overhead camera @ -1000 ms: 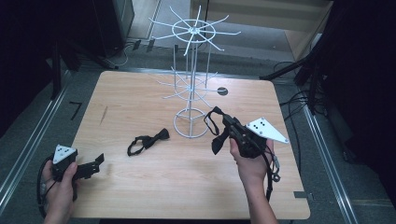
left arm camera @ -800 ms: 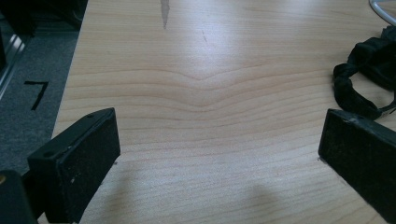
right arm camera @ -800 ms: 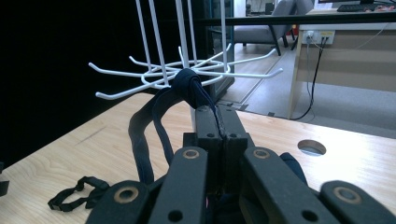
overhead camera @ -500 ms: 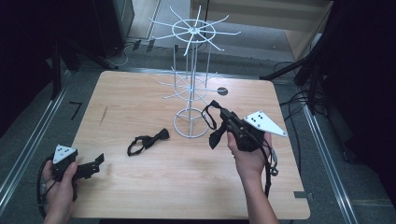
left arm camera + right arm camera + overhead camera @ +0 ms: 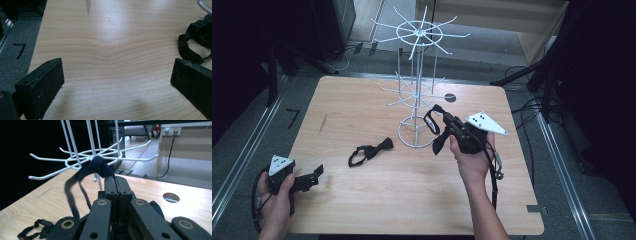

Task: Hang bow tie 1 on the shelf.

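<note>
A white wire hook rack (image 5: 416, 95) stands on the wooden table (image 5: 362, 110). My right gripper (image 5: 446, 121) is just right of the rack's base and is shut on a dark bow tie (image 5: 437, 144), whose strap loops and hangs from the jaws. In the right gripper view the tie's knot (image 5: 99, 166) sits above the closed gripper (image 5: 116, 179), level with the rack's lower hooks (image 5: 75, 160). A second bow tie (image 5: 371, 150) lies flat left of the rack. My left gripper (image 5: 313, 176) rests open at the front left corner, with that tie (image 5: 197, 37) beyond its right jaw.
A round cable hole (image 5: 450, 97) sits in the table behind the rack. Dark floor, metal rails and cables surround the table. A cable trails from the right gripper down past the forearm (image 5: 494, 170).
My right gripper has carried the held bow tie a little left and away, closer to the rack. The left gripper and the tie on the table have stayed put.
</note>
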Available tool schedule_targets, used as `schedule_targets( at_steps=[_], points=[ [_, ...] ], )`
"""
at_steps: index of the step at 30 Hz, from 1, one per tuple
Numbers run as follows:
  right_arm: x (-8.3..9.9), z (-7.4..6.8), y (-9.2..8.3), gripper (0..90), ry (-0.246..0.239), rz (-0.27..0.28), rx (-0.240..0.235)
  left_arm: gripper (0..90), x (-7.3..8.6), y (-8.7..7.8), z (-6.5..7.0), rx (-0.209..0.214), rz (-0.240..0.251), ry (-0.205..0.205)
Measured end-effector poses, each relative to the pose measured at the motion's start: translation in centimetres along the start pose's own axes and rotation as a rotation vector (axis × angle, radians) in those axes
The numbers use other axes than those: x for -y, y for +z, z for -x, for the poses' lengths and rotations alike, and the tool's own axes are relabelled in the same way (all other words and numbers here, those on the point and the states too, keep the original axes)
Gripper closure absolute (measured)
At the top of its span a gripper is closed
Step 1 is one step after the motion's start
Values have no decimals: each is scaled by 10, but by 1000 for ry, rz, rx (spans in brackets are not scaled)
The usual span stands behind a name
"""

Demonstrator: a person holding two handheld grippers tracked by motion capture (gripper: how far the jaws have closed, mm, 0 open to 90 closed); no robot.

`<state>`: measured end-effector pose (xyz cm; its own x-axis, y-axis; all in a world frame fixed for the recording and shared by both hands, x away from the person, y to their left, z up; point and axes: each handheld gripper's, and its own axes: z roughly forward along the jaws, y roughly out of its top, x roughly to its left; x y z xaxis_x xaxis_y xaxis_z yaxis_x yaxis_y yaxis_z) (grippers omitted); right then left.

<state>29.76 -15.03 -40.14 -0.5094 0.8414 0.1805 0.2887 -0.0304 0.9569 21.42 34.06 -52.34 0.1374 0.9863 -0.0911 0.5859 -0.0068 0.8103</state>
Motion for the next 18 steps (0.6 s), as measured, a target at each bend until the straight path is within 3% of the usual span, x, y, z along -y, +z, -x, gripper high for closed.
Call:
schedule_targets(
  at_steps=[13,18],
  points=[
    [11,4,23,900,58,4,18,0,0,0,0,-1,-1,1],
    [12,2,30,900,59,7,23,0,0,0,0,-1,0,0]
  ],
)
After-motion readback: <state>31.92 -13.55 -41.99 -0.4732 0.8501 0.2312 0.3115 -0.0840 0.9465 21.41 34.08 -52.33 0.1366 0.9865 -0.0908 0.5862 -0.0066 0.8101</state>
